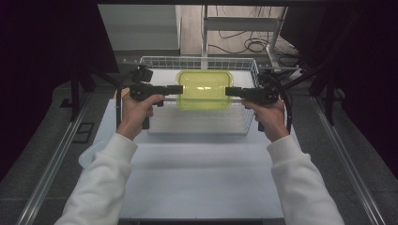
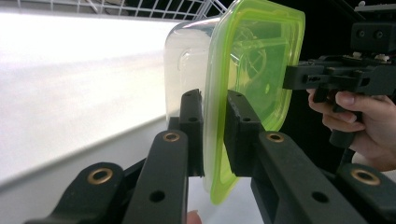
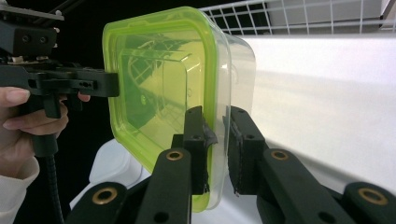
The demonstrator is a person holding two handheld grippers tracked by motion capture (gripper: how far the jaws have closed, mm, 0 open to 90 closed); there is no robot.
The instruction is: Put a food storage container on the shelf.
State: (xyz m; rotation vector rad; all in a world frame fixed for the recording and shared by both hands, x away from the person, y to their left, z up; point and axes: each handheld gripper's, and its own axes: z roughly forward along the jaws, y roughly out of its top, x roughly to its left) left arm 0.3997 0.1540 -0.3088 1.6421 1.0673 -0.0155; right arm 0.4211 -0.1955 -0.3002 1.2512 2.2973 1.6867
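— Hanging in the air over the wire basket [image 1: 244, 119], is that the box [image 1: 203, 89]?
— Yes, clear with a green lid [image 2: 254, 65]. The left gripper [image 1: 177, 89] pinches one rim, the right gripper [image 1: 229, 91] the opposite rim, both clamped nearly closed above the white table [image 1: 202, 178].

lid [image 1: 203, 89]: yellow-green | container [image 2: 187, 65]: clear | basket [image 1: 197, 61]: white wire
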